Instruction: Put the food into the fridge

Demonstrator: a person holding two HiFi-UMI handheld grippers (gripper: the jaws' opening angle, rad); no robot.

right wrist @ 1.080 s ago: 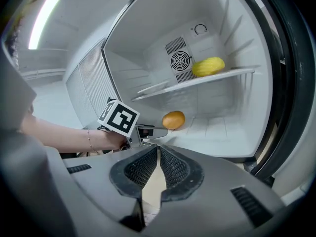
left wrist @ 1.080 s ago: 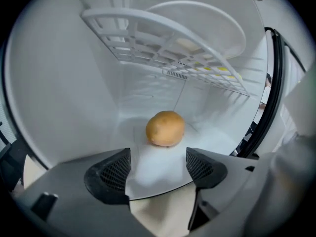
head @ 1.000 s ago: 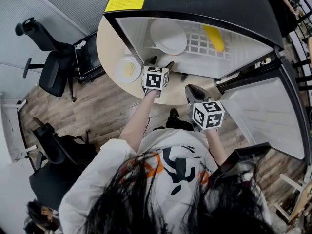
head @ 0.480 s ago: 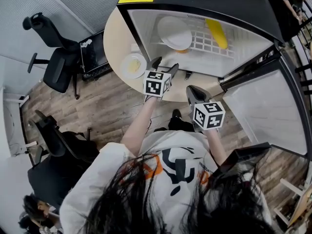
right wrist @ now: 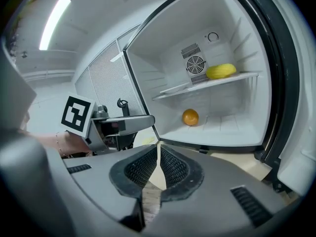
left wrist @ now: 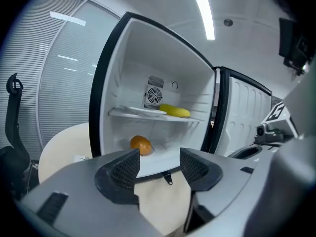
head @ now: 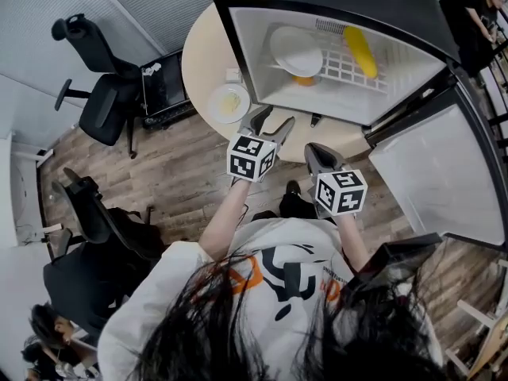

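One plate of food (head: 228, 102) sits on the table (head: 197, 58), frame left of the fridge (head: 255, 62) and just up-left of the nearer left claw (head: 274, 122), whose jaws are closing on nothing. Right claw (head: 316, 152): closed, empty.

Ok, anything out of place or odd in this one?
Nothing looks spilled, tilted or damaged. The only thing that stands out is a plate with something yellow on it, sitting on the table beside the open fridge rather than inside it.
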